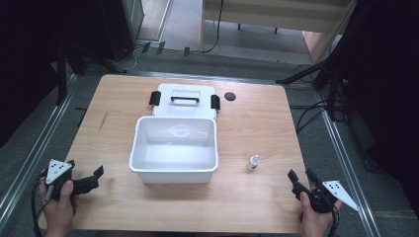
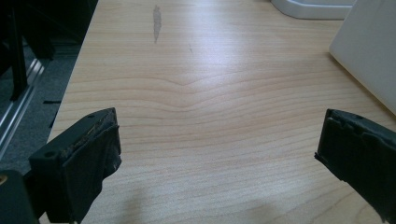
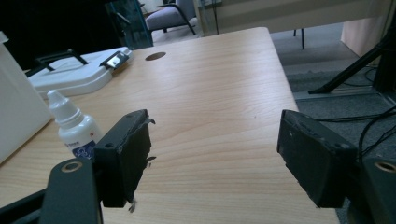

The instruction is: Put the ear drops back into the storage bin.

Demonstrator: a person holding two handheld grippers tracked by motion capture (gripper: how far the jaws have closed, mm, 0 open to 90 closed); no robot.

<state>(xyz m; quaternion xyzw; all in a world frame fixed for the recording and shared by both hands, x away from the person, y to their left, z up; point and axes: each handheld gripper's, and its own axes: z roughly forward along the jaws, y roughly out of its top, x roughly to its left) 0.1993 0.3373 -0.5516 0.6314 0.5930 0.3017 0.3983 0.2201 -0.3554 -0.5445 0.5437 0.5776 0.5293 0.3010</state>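
Note:
A white open box [image 1: 174, 148] stands in the middle of the wooden table [image 1: 257, 123], its lid [image 1: 184, 100] with a black handle lying flat behind it. A small white dropper bottle [image 1: 253, 162] stands upright to the right of the box. My left gripper [image 1: 96, 177] rests near the table's front left corner, held by a hand, jaws wide apart over bare wood [image 2: 219, 135]. My right gripper [image 1: 302, 178] sits at the front right, jaws open with nothing between them [image 3: 215, 154]. The bottle [image 3: 74, 128] stands just beyond and left of its left jaw.
A round black hole [image 1: 230, 96] marks the table's far right. The box wall [image 2: 369, 60] rises right of my left gripper. Floor rails, cables and dark stands surround the table. The lid [image 3: 79, 72] lies far left in the right gripper view.

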